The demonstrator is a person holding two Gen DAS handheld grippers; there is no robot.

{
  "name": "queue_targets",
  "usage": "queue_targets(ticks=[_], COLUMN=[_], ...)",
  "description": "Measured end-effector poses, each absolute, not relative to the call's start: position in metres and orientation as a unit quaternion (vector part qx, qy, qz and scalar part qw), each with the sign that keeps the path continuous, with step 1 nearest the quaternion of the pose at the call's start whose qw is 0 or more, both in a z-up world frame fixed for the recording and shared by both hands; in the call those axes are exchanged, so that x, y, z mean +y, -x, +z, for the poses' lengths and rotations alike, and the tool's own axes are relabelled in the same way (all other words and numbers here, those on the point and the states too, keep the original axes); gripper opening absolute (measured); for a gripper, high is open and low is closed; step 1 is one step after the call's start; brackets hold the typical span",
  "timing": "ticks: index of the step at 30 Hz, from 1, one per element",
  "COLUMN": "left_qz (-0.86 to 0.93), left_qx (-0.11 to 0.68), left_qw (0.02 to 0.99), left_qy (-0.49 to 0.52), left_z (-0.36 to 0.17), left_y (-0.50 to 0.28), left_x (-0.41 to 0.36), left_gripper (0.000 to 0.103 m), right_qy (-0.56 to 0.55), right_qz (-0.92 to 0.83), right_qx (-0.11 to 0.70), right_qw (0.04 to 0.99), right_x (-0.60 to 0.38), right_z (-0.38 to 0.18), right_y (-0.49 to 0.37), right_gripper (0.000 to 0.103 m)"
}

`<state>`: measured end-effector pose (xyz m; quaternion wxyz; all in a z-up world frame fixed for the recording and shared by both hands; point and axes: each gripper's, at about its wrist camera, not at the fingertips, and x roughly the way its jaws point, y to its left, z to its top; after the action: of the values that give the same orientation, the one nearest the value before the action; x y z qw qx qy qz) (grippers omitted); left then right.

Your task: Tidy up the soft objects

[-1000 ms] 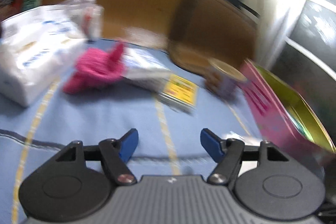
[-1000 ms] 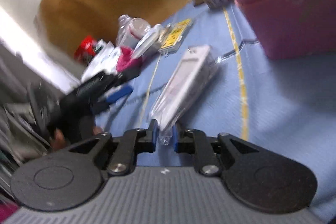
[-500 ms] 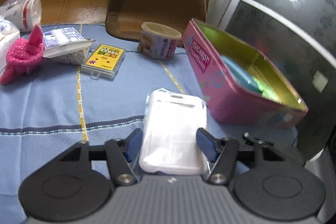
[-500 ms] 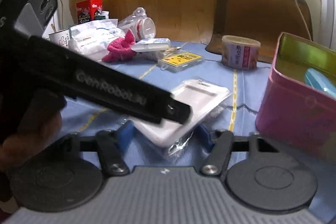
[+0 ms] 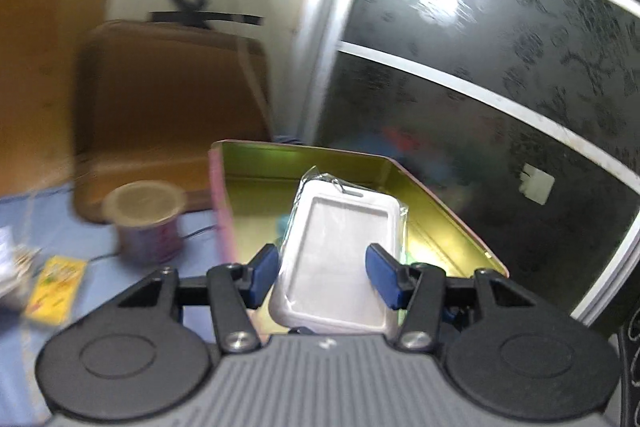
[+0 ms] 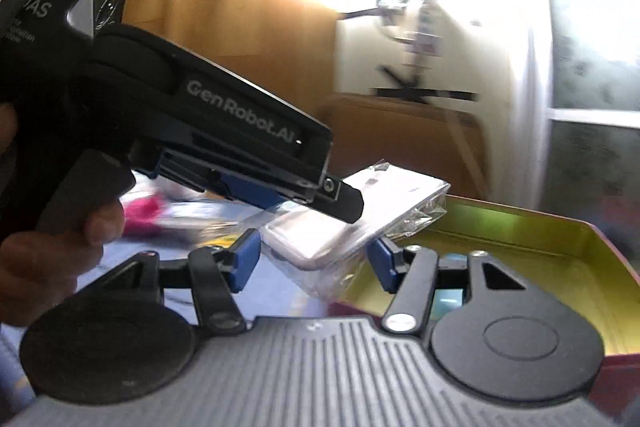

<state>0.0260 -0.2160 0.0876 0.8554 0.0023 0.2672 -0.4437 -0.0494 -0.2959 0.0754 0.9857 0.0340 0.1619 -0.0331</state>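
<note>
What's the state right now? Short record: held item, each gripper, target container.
held item: white card holder in clear wrap
left gripper: shut on its sides, carrying it above the tin
right gripper: open, jaws recently widened; holder passes between the pads, no pressing seen
container: pink tin, open, gold-green inside, some items already in it

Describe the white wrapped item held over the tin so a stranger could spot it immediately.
Start at the open pink tin with the yellow-green inside, at the edge of the blue cloth. Above it the left gripper holds a flat white badge holder between its blue jaws. Unlike the round tub and the yellow card box lying on the cloth, it is in the air, sealed in clear crinkly plastic.
</note>
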Motion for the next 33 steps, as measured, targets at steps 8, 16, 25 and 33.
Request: queue_targets(ticks=[8, 16, 25, 33], left_qz=[-0.431, -0.417, -0.264, -0.113], left_qx=[0.272, 0.249, 0.268, 0.307], left_qw=[0.859, 0.873, 0.927, 0.945], left_qy=[-0.055, -0.038, -0.007, 0.029], left_z=[0.068, 0.069, 0.041, -0.003], left_y=[-0.036, -0.032, -0.044, -0.072], left_x=[-0.305, -0.252, -0.095, -0.001], left_gripper=[0.051, 0.051, 0.053, 0.050], right_qy=[-0.028, -0.096, -0.097, -0.058], right_qz=[-0.188, -0.212, -0.059, 0.076], right_qx=[0.198, 0.171, 0.158, 0.254], right_qw=[0.962, 0.957, 0.981, 0.962], right_x=[-0.368, -0.391, -0.313, -0.225], right_z=[0.050, 0.048, 0.074, 0.051], right_y=[0.035, 0.065, 0.041, -0.034], right_gripper=[0.064, 0.063, 0.063, 0.063])
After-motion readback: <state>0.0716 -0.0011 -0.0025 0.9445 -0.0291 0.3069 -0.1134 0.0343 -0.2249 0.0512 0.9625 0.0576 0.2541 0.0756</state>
